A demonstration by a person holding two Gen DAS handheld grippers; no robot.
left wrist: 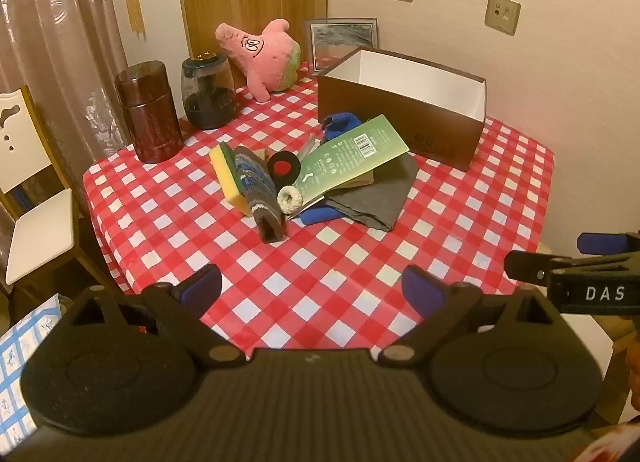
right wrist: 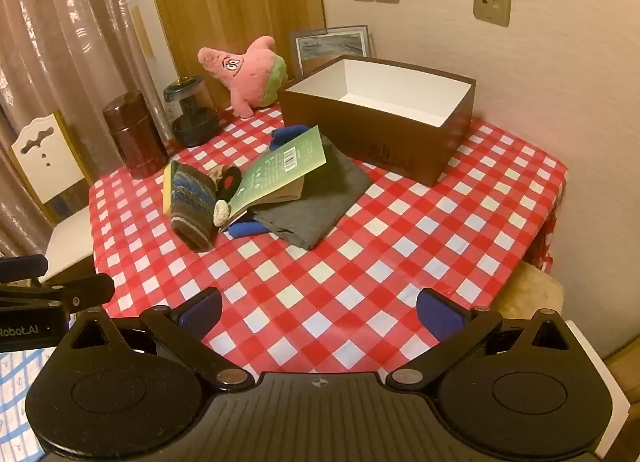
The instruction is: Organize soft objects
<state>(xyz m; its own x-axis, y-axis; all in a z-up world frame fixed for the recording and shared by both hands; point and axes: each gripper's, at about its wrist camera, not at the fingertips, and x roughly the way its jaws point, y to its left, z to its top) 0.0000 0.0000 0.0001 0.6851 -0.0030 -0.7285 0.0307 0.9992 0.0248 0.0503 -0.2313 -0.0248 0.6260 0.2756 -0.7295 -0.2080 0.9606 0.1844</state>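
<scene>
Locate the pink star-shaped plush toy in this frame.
The pink star-shaped plush toy stands at the table's far edge against the wooden panel, between the dark glass jar and the open brown cardboard box.

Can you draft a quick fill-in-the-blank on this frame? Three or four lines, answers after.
1. The pink plush toy leans against the ____ panel behind the table.
2. The inside of the brown box is ____.
3. The green card lies partly over the ____ cloth.
4. Both the left claw and the right claw are ____.

Answers: wooden; white; grey; open
</scene>
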